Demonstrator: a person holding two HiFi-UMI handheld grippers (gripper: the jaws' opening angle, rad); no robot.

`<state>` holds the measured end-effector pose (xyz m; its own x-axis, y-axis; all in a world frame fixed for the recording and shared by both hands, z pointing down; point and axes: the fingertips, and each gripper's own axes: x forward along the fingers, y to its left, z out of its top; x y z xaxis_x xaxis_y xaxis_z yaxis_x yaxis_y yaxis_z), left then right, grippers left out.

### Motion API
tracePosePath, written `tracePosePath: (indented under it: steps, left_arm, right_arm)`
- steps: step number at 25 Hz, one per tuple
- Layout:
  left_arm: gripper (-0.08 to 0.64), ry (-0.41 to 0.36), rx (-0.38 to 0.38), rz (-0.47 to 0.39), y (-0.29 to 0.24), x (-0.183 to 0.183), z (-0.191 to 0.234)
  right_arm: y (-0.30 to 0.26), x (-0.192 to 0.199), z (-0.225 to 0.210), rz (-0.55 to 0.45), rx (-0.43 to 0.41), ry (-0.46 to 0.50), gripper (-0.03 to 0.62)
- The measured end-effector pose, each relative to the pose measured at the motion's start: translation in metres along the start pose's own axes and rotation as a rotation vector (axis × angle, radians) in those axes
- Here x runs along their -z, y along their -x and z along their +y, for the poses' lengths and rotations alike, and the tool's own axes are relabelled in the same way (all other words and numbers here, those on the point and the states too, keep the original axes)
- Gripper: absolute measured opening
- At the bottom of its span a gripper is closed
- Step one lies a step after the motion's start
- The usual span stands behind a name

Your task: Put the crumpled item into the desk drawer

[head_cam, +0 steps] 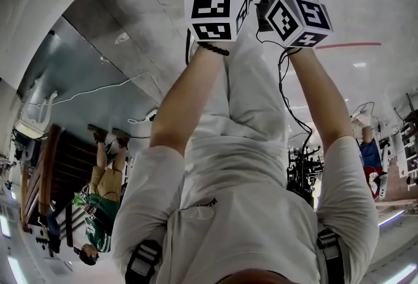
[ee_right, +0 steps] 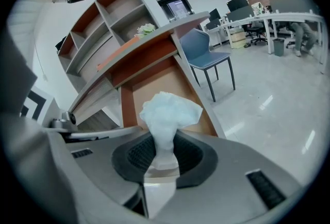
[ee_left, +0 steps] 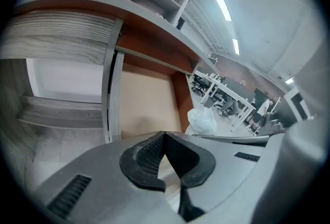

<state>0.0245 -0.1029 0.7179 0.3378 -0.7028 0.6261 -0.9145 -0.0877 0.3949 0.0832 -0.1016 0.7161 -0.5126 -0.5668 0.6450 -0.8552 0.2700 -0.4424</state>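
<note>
In the right gripper view my right gripper (ee_right: 164,158) is shut on a crumpled white paper wad (ee_right: 169,112), which sticks up out of the jaws. Beyond it lies the open desk drawer (ee_right: 165,81), tan inside with red-brown sides. The left gripper view shows my left gripper (ee_left: 164,138) with its pad tips touching and nothing between them, pointing at the same drawer (ee_left: 144,107). The wad (ee_left: 202,119) shows there at the right. The head view shows only both marker cubes, left (head_cam: 215,12) and right (head_cam: 297,18), on outstretched arms; the jaws are cut off at the top edge.
A desk top (ee_right: 149,42) with open shelves (ee_right: 108,22) and a small plant (ee_right: 145,28) hangs over the drawer. A blue chair (ee_right: 206,53) stands just right of the desk. Office tables (ee_right: 268,19) fill the far room. Another person (head_cam: 104,204) is in the head view.
</note>
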Motion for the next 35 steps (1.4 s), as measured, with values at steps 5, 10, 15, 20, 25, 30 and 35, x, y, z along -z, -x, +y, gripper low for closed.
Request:
tracePosePath:
  steps: [5, 10, 15, 20, 25, 30, 35]
  left_arm:
    - [-0.002, 0.008, 0.001, -0.01, 0.002, -0.004, 0.0]
    - [-0.002, 0.01, 0.003, -0.01, 0.0, -0.008, 0.001]
    - [-0.002, 0.012, -0.001, -0.009, -0.002, -0.007, 0.006]
    - [-0.002, 0.014, -0.002, -0.015, -0.002, -0.009, 0.01]
    - [-0.002, 0.009, -0.001, -0.018, -0.002, -0.011, 0.009]
    - [-0.002, -0.002, 0.013, -0.011, -0.004, -0.012, 0.003]
    - [-0.002, -0.007, 0.023, -0.012, -0.003, -0.011, 0.001]
  right_arm:
    - [0.0, -0.001, -0.003, 0.005, 0.014, -0.003, 0.084]
    - [-0.003, -0.003, -0.004, 0.012, 0.025, 0.014, 0.087]
    - [-0.009, 0.0, -0.004, 0.018, 0.03, 0.021, 0.091]
    - [-0.011, 0.001, -0.006, 0.014, 0.032, 0.012, 0.091]
    - [-0.014, 0.003, -0.003, 0.022, 0.021, 0.01, 0.092]
    - [-0.015, 0.001, -0.001, 0.021, 0.017, 0.006, 0.092]
    - [-0.013, 0.001, -0.002, 0.016, 0.022, 0.007, 0.092]
